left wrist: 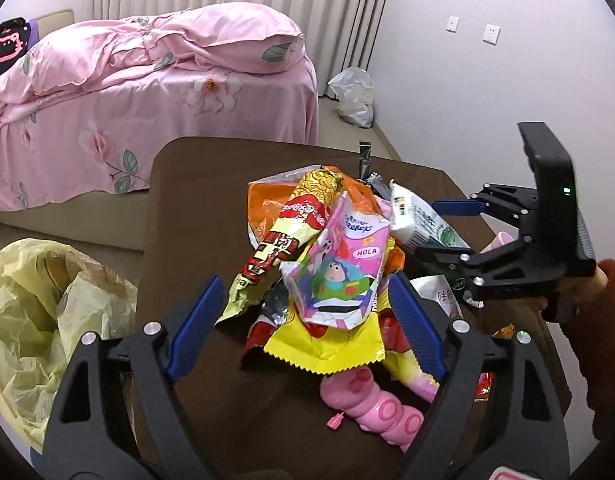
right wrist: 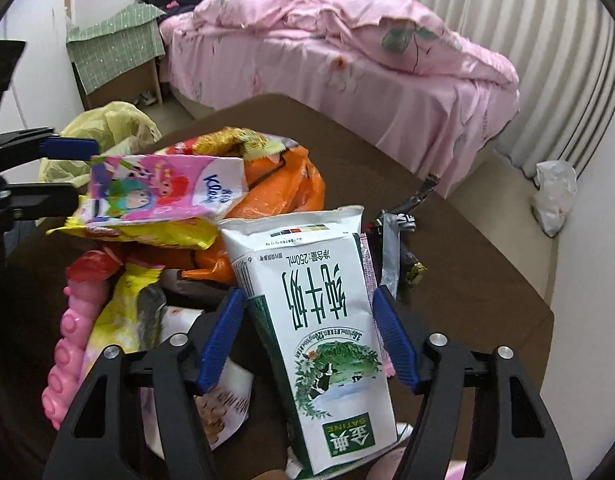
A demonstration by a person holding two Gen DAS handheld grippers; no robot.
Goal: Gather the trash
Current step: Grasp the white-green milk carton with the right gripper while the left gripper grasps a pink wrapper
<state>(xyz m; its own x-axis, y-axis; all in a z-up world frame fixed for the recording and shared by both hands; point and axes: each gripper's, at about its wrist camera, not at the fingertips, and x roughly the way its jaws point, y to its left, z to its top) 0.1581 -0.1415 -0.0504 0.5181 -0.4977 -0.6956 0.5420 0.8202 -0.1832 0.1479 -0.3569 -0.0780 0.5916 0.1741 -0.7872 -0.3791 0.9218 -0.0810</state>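
so far nothing looks bagged: the dark brown desk [left wrist: 195,208] carries the whole heap of wrappers, with the crumpled yellow plastic bin bag [left wrist: 39,312] waiting just beside it. on top of the heap lies a pink cartoon-printed tissue pack [left wrist: 339,276], straddled by the left tool [left wrist: 303,328], jaws apart. the right tool [right wrist: 307,340] brackets a white-and-green milk carton [right wrist: 327,352], pads close but not visibly pressing.
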